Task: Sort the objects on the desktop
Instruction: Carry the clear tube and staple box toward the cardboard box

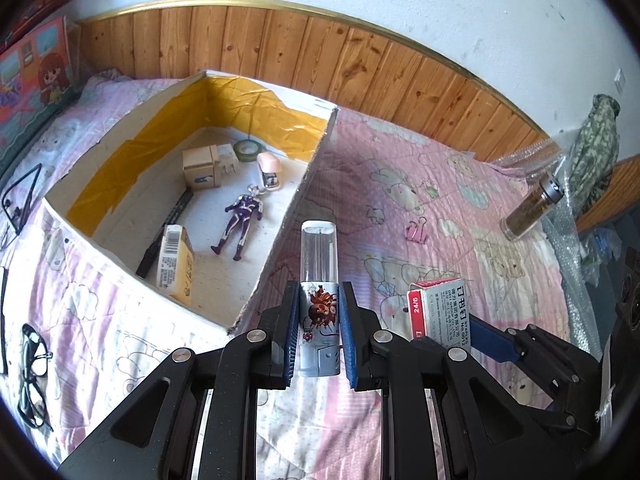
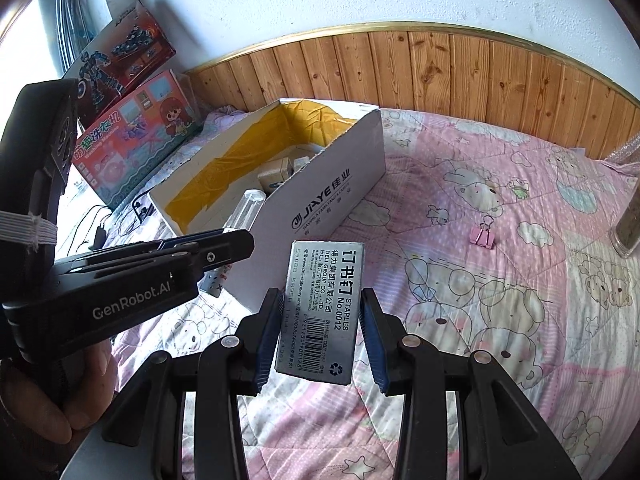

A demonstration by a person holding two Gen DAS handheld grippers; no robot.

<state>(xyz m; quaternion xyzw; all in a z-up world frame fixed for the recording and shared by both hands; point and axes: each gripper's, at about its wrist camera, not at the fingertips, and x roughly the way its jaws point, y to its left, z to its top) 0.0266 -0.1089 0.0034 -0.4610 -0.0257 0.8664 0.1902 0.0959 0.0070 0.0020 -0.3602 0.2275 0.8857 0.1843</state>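
Observation:
My left gripper [image 1: 319, 320] is shut on a glue stick with a clear cap [image 1: 319, 280], held upright over the quilt just right of the white cardboard box [image 1: 120, 248]. My right gripper [image 2: 320, 332] is shut on a grey staples box [image 2: 322, 308], held above the quilt near the box's printed side [image 2: 320, 196]. The staples box [image 1: 440, 312] also shows in the left wrist view. The left gripper and glue stick [image 2: 244, 208] appear at the left of the right wrist view. A pink binder clip [image 1: 416, 232] [image 2: 484, 236] lies on the quilt.
Inside the box lie a toy figure [image 1: 240, 220], a yellow carton [image 1: 176, 264], a small brown box [image 1: 200, 168], a tape roll [image 1: 248, 148] and a pink stapler [image 1: 269, 172]. A glass jar [image 1: 528, 208] lies far right. Glasses [image 1: 34, 376] lie left. Toy boxes [image 2: 132, 136] stand against the wall.

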